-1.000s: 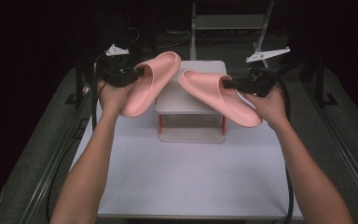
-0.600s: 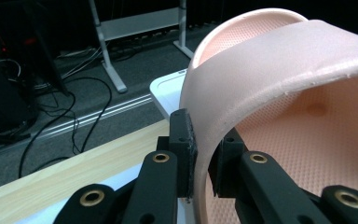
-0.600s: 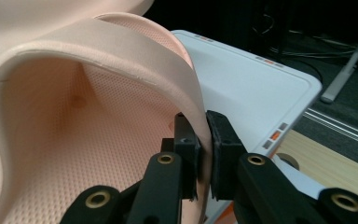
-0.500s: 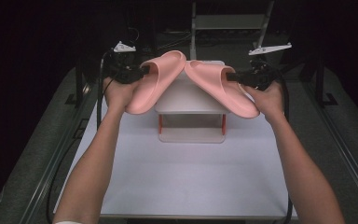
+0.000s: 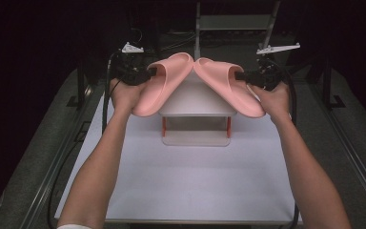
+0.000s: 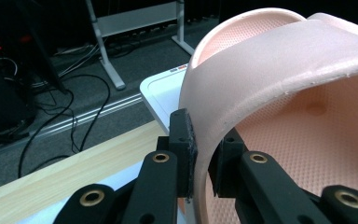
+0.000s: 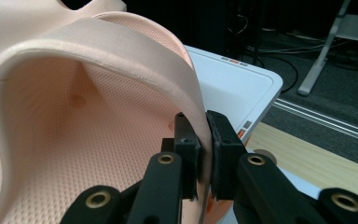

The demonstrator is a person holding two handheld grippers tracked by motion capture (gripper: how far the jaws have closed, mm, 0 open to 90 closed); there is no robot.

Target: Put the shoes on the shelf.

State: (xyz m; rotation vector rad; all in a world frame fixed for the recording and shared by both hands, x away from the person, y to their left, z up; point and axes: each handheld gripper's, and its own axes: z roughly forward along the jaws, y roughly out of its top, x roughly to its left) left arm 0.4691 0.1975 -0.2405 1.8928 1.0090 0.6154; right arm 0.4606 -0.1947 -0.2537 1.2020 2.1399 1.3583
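Your left gripper (image 5: 148,74) fingers clench the strap of one soft pink foam slipper (image 5: 164,83); your right gripper (image 5: 240,76) fingers clench the other pink slipper (image 5: 228,86), toes touching at frame's upper centre above the white two-tier stand (image 5: 195,102).

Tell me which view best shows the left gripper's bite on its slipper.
The left gripper view: the left gripper pinches the left pink slipper by its strap edge. The high view shows both small; the right gripper view catches a corner.

both grippers clamped (left gripper (image 5: 148,72), right gripper (image 5: 240,75)), forearms outstretched
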